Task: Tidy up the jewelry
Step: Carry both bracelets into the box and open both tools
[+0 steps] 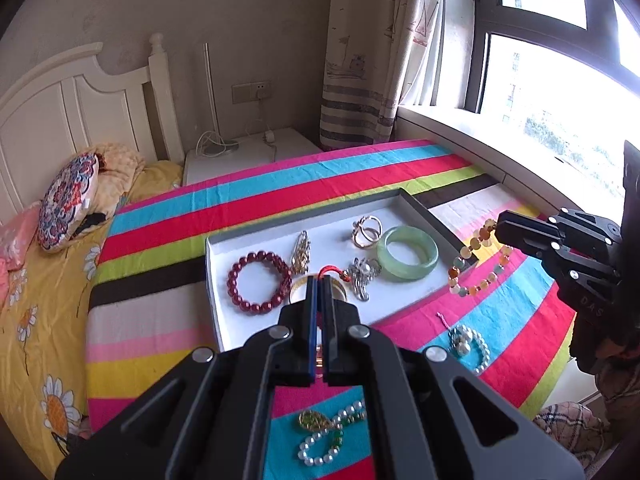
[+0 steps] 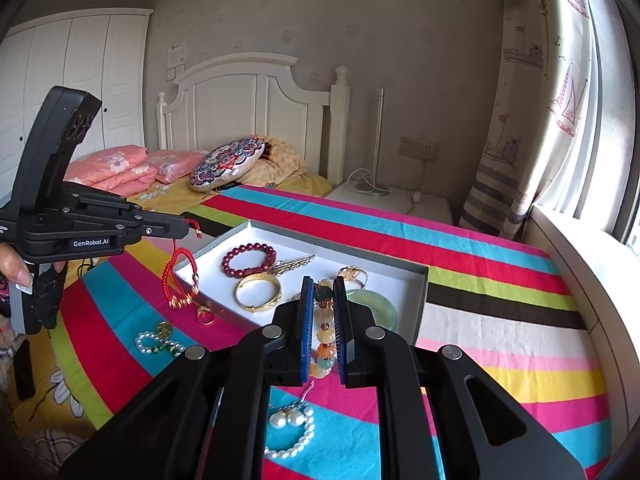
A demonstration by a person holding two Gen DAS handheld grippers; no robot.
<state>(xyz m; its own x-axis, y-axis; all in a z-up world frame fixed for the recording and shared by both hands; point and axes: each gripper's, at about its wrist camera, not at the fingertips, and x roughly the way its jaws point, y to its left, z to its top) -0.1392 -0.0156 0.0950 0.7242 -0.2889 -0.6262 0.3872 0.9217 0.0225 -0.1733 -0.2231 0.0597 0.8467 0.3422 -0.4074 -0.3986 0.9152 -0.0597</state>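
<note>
Left gripper (image 2: 188, 227) jaws pinch the red cord bracelet (image 2: 178, 276); right gripper (image 2: 323, 292) clamps the bead bracelet (image 1: 480, 258), beads half hidden.

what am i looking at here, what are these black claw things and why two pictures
They are two hand-held grippers, one in each of a person's hands, each carrying a camera that looks along its jaws. So one picture is from the left gripper, the other from the right gripper.

Both hang over a striped cloth on a bed, where a shallow white tray holds a dark red bead bracelet, a green bangle, a gold bangle and brooches.

The left jaws pinch a red cord bracelet. The right jaws hold a string of orange and green beads. Pearl pieces lie loose.
</note>
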